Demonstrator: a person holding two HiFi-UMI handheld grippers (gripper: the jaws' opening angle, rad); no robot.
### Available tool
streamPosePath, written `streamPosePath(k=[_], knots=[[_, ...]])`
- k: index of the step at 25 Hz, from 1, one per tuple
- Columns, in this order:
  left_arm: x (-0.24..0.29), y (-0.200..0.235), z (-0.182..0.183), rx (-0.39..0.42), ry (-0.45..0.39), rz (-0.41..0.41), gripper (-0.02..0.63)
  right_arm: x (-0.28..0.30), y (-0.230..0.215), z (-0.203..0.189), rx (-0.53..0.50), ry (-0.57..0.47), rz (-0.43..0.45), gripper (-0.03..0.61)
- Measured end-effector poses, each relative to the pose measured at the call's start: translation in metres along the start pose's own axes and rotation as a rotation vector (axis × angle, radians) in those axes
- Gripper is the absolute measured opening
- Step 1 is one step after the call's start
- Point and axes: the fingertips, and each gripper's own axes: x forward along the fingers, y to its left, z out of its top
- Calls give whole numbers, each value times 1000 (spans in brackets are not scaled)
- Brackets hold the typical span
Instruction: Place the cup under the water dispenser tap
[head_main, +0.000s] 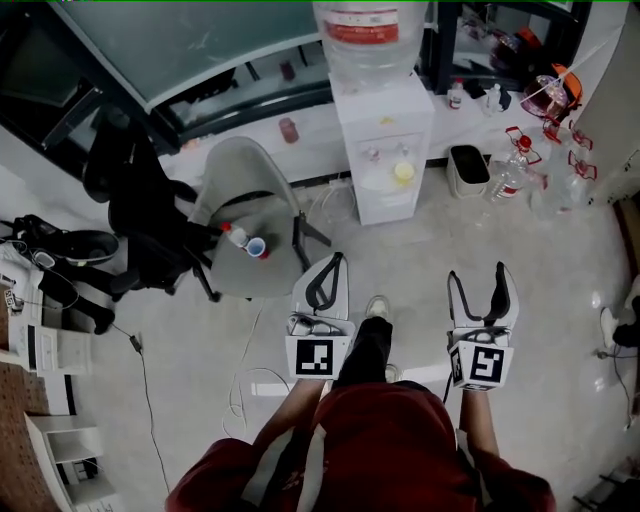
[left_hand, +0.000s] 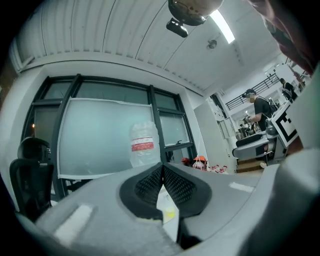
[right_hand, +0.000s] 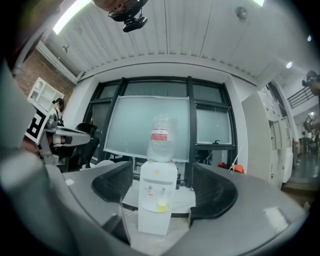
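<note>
Head view looks down on a white floor-standing water dispenser (head_main: 385, 150) against the wall, with a clear upturned plastic water bottle (head_main: 368, 35) on top. The small yellow cup (head_main: 403, 173) stands in the dispenser's front recess, beneath the tap on the right as seen from here. Both grippers are held out level towards the dispenser and well apart from it.

The left gripper (head_main: 335, 265) has its jaws brought together. In the left gripper view (left_hand: 162, 167) the black ribbed pads meet at their tips with nothing between them. Through the narrow wedge below them a sliver of the dispenser and the cup shows.

The right gripper (head_main: 477, 275) has its jaws spread wide and is empty. In the right gripper view (right_hand: 162, 185) the dispenser and the cup appear far off in the gap between the pads.

A grey shell chair (head_main: 250, 215) stands to the left of the dispenser.
</note>
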Motion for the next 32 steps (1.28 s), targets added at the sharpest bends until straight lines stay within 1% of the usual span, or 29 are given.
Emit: streamPosePath(k=[3, 6, 8, 11, 14, 16, 17, 18, 21, 23, 24, 27, 32], knots=[[-2, -3, 4, 24, -3, -7, 5, 0, 1, 6, 14, -10, -4, 344], [-2, -3, 8, 2, -13, -5, 5, -2, 2, 14, 17, -25, -7, 311], [-2, -5, 9, -1, -15, -4, 5, -2, 5, 17, 2, -28, 8, 264], [-2, -9, 15, 2, -42, -7, 5, -4, 9, 22, -1, -39, 24, 195], [-7, -14, 18, -17, -45, 1, 5, -10, 9, 22, -5, -39, 36, 108], [-10, -16, 20, -18, -47, 3, 5, -13, 7, 20, -7, -34, 38, 38], [-11, -17, 20, -17, -45, 4, 5, -14, 6, 19, -7, -24, 38, 12], [-11, -17, 19, -16, -41, 4, 5, -16, 5, 16, -11, -9, 41, 0], [-11, -19, 19, -6, -30, 5, 5, -17, 3, 15, -23, 18, 49, 0], [-11, -21, 18, 35, -23, -7, 5, -18, 1, 15, -24, 9, 50, 0], [-11, -22, 18, 41, -22, -10, 5, -19, 0, 15, -23, 2, 50, 0], [-10, -25, 18, 8, -31, -3, 5, -20, -2, 15, -29, 0, 45, 0], [-10, -27, 17, 4, -30, -7, 5, -20, -4, 14, -28, 0, 43, 0]])
